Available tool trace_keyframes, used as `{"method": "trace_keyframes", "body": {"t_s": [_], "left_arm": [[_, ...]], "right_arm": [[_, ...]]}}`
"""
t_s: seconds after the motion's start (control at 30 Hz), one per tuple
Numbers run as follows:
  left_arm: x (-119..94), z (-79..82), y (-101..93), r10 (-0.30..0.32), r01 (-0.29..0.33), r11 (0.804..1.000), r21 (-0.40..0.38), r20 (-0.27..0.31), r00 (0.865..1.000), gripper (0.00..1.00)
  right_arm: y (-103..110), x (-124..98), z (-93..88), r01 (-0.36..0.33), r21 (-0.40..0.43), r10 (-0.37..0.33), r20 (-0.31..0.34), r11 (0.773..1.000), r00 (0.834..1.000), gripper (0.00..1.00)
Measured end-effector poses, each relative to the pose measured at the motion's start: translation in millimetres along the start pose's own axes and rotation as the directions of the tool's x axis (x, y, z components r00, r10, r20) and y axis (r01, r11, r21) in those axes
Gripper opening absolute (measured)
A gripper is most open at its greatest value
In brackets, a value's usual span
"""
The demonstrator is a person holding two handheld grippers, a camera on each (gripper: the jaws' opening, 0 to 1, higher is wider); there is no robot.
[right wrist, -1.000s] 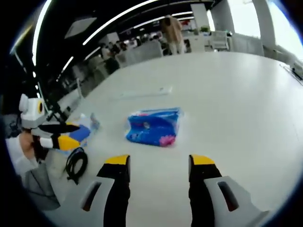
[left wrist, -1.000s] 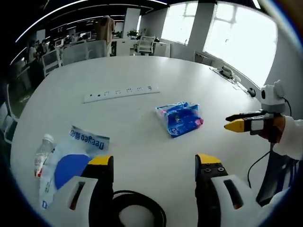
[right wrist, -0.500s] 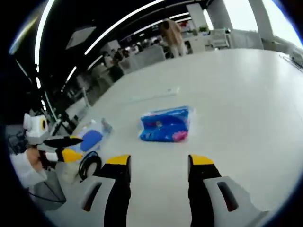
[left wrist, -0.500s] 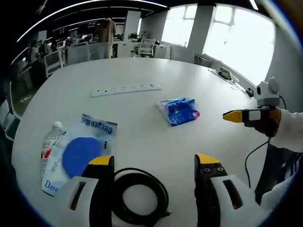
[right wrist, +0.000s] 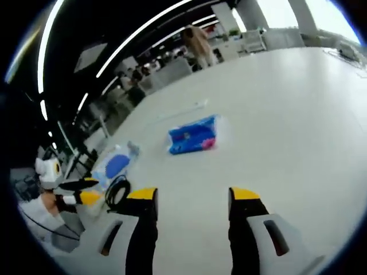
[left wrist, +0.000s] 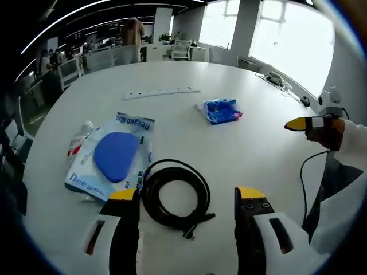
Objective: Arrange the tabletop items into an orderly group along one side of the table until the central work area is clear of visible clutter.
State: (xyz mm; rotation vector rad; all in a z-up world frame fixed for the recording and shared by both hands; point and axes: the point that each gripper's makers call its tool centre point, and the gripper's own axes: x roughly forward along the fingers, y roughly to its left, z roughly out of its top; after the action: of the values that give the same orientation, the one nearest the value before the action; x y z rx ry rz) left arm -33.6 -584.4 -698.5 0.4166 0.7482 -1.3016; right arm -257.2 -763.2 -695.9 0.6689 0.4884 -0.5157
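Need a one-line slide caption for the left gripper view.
Open left gripper above coiled black cable, beside blue-disc packet.

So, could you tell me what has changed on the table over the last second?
Both cameras have pulled back from the table, so the black cable coil and the blue-disc packet now show in full; the things themselves have not moved. Nothing was taken hold of or let go. The left gripper and right gripper stay open and empty. The blue tissue pack, power strip and bottle lie as before.
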Motion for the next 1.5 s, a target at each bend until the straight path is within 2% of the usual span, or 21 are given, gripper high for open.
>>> {"method": "trace_keyframes", "body": {"t_s": [0.1, 0.23, 0.3, 0.43, 0.57, 0.7, 0.77, 0.83, 0.93, 1.0, 1.1, 1.2, 1.33, 1.43, 1.5], "left_arm": [[-2.7, -0.2, -0.6, 0.007, -0.007, 1.000, -0.001, 0.009, 1.000, 0.67], [-0.2, -7.5, 0.8, 0.024, -0.023, 0.999, 0.030, -0.018, 1.000, 0.66], [-0.1, -7.9, 0.5, 0.021, -0.021, 0.999, 0.027, -0.020, 1.000, 0.65], [0.2, -7.5, 2.7, 0.030, -0.030, 1.000, -0.010, -0.020, 0.999, 0.65], [0.5, -4.9, 7.3, 0.041, -0.041, 0.999, -0.028, -0.013, 0.999, 0.66], [7.9, -12.5, 7.4, 0.049, -0.050, 0.998, -0.035, -0.043, 0.998, 0.65], [7.3, -12.1, 6.1, 0.060, -0.061, 0.998, -0.030, -0.039, 0.997, 0.62], [5.9, -8.1, 3.5, 0.070, -0.070, 0.998, 0.002, -0.017, 0.997, 0.60], [7.6, -6.9, -4.9, 0.046, -0.046, 0.998, 0.034, -0.011, 0.999, 0.58], [13.0, -11.8, -10.8, 0.016, -0.013, 0.998, 0.062, -0.038, 0.999, 0.56], [18.6, -9.9, -15.8, -0.001, 0.004, 0.997, 0.073, -0.040, 0.999, 0.46], [26.8, -9.0, -23.2, -0.019, 0.025, 0.993, 0.112, -0.049, 0.999, 0.45], [40.4, -16.9, -32.2, -0.039, 0.054, 0.985, 0.162, -0.092, 0.995, 0.43], [48.2, -22.9, -32.1, -0.020, 0.045, 0.976, 0.213, -0.115, 0.993, 0.40], [51.9, -25.6, -30.6, -0.011, 0.039, 0.975, 0.218, -0.125, 0.992, 0.35]], "right_arm": [[3.7, -6.2, -9.5, -0.005, 0.008, 0.005, -0.007, 1.000, 1.000, 0.48], [8.2, -10.6, -18.9, -0.002, -0.021, 0.002, -0.021, 1.000, 1.000, 0.47], [8.5, -12.3, -19.4, 0.001, 0.035, -0.001, -0.005, 0.999, 1.000, 0.48], [7.0, -14.5, -21.7, 0.018, 0.016, -0.018, 0.000, 1.000, 1.000, 0.47], [4.4, -20.2, -20.5, 0.030, 0.072, -0.033, 0.036, 0.997, 0.999, 0.48], [1.8, -24.5, -30.2, 0.049, 0.073, -0.051, 0.031, 0.996, 0.998, 0.47], [0.4, -26.9, -35.4, 0.052, 0.090, -0.055, 0.028, 0.995, 0.998, 0.47], [-0.8, -30.0, -38.4, 0.060, 0.097, -0.062, 0.025, 0.994, 0.998, 0.47], [-4.5, -32.8, -39.6, 0.068, 0.111, -0.072, 0.030, 0.991, 0.997, 0.47], [-4.5, -33.4, -39.1, 0.071, 0.121, -0.075, 0.030, 0.990, 0.997, 0.47], [-5.7, -33.1, -35.4, 0.073, 0.109, -0.078, 0.038, 0.991, 0.996, 0.46], [-4.5, -31.2, -31.5, 0.067, 0.115, -0.074, 0.049, 0.991, 0.996, 0.46], [-1.4, -28.4, -30.9, 0.062, 0.103, -0.067, 0.045, 0.993, 0.997, 0.46], [-0.5, -27.0, -30.3, 0.056, 0.103, -0.061, 0.045, 0.993, 0.997, 0.46], [-0.1, -26.5, -29.8, 0.055, 0.096, -0.059, 0.043, 0.994, 0.997, 0.46]]}}
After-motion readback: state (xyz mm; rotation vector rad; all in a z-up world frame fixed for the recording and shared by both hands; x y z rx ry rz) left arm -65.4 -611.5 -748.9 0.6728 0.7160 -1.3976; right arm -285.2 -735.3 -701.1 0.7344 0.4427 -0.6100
